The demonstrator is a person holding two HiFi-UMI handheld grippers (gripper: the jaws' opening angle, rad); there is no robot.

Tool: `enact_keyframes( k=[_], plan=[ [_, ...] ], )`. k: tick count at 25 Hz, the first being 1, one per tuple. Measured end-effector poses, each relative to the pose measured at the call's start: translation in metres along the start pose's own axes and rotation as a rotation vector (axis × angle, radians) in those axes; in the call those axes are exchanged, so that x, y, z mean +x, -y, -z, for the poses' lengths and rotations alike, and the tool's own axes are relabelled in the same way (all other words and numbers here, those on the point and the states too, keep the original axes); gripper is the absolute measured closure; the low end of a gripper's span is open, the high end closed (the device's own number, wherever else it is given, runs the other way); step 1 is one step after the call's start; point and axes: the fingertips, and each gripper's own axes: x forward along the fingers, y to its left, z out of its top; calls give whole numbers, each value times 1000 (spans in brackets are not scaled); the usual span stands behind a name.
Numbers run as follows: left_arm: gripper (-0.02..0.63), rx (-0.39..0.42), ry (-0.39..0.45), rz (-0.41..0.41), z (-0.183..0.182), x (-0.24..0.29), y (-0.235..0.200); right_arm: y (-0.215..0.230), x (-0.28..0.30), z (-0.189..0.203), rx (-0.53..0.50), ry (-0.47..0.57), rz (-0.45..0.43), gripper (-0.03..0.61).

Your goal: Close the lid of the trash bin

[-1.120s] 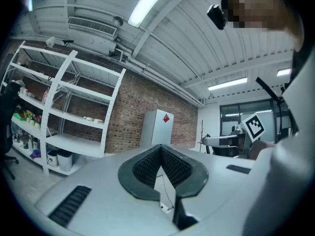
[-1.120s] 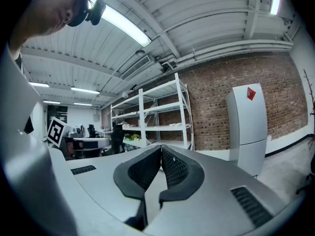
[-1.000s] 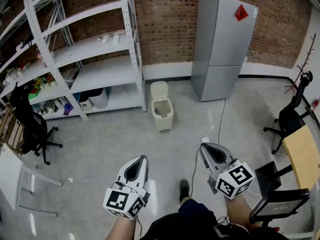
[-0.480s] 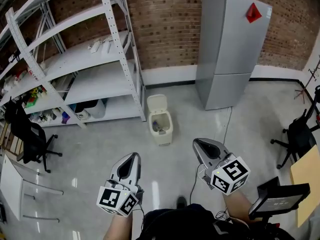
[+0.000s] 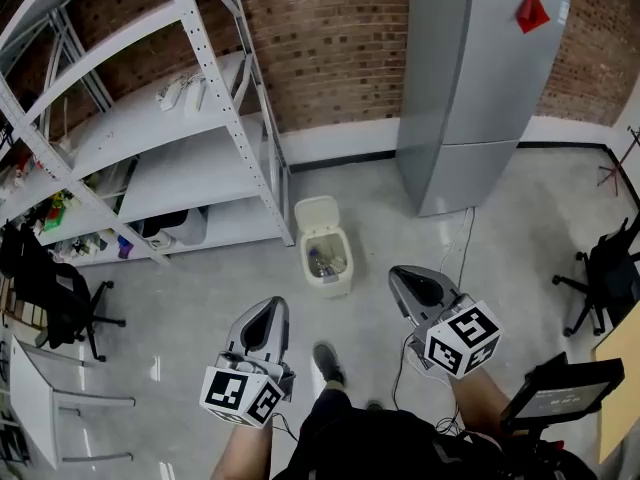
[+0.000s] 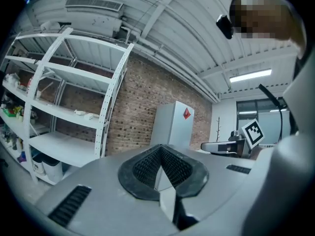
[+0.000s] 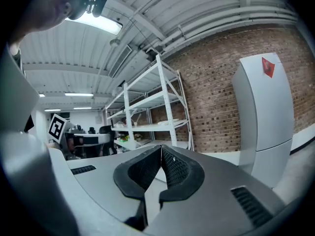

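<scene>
In the head view, the trash bin (image 5: 326, 261) is standing on the grey floor (image 5: 200, 278) between the white shelving rack (image 5: 190, 118) and the grey refrigerator (image 5: 470, 88), its lid (image 5: 318, 215) standing open at the back. The left gripper (image 5: 268, 313) and right gripper (image 5: 410, 283) are hovering apart from it. In the left gripper view, the jaws are pressing together, empty, facing the refrigerator. In the right gripper view, the jaws are likewise meeting on nothing, pointing toward the shelving rack.
</scene>
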Motion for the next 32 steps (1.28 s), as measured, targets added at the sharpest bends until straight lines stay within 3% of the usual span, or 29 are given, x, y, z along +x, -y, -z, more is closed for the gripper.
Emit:
enact_keyframes(
  k=[14,21,32],
  plan=[
    [615,-36,-20,76,-30,152,-161,66,192,-41,7,-24,78,571],
    [615,-58,-54,71,-26,220,-198,110,257,-47,18,-45,61,571],
    [615,-78,-113,-36,-17,330,-235,199,354,-40,44,-105,-62,571]
  ],
)
